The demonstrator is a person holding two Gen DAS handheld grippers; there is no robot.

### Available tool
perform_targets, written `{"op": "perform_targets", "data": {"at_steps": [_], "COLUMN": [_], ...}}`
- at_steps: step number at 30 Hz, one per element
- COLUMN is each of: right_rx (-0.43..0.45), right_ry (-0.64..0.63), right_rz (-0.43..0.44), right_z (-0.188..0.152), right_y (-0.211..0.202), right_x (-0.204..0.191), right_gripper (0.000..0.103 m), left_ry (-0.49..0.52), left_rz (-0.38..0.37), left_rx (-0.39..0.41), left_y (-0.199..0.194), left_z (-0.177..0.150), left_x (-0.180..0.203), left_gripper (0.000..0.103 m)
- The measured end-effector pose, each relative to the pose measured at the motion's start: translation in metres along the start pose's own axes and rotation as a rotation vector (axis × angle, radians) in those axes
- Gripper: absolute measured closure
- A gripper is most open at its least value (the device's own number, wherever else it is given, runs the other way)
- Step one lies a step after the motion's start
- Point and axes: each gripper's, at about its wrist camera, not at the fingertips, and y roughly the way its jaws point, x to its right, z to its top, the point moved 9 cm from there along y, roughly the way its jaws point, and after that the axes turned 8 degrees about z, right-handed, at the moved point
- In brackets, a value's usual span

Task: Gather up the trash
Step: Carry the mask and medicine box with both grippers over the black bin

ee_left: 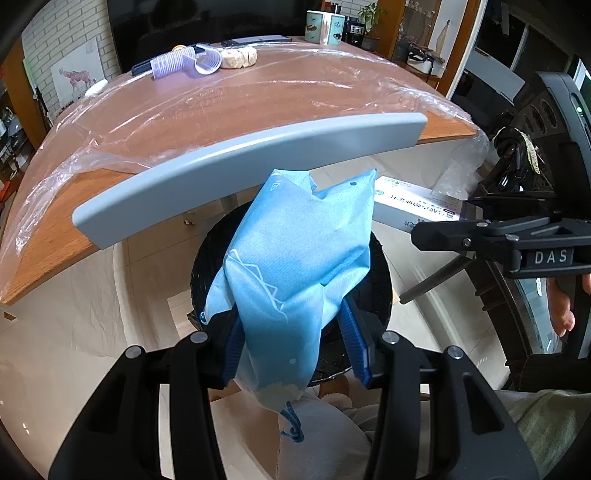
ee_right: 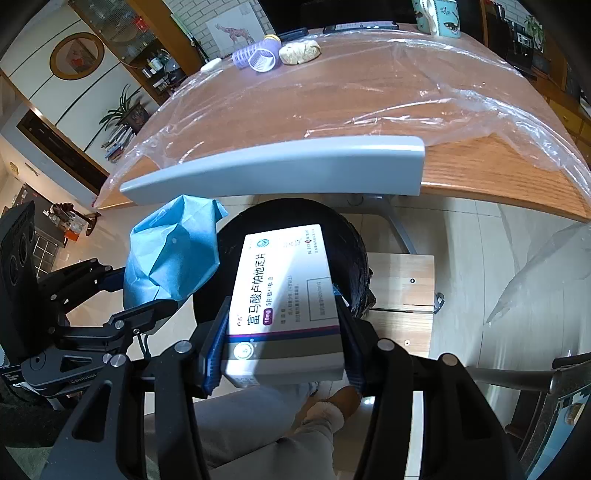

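My left gripper is shut on a crumpled light-blue wrapper and holds it right over a round black trash bin on the floor. At the right edge of this view my right gripper carries a white medicine box. In the right wrist view the right gripper is shut on that white box, its blue pads pressing both long sides, above the same bin. The blue wrapper hangs to the left in the left gripper.
A grey chair back rail runs between the bin and the wooden table, which a clear plastic sheet covers. Purple cups and a mug stand at the table's far end. A wooden stool stands right of the bin.
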Motion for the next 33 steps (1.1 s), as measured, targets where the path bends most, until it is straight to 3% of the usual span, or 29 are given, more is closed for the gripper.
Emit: {"op": "perform_targets", "data": {"at_steps": [33], "right_rx": [-0.12], "right_ry": [0.006], "right_rz": [-0.021], "right_z": [0.003], "right_y": [0.054], "right_x": [0.015], "right_gripper": [0.052], "left_ry": [0.016], "left_rz": [0.04], "left_rx": [-0.111], "left_y": [0.055], "left_z": [-0.006], "left_x": [-0.001], "left_gripper": [0.055]}}
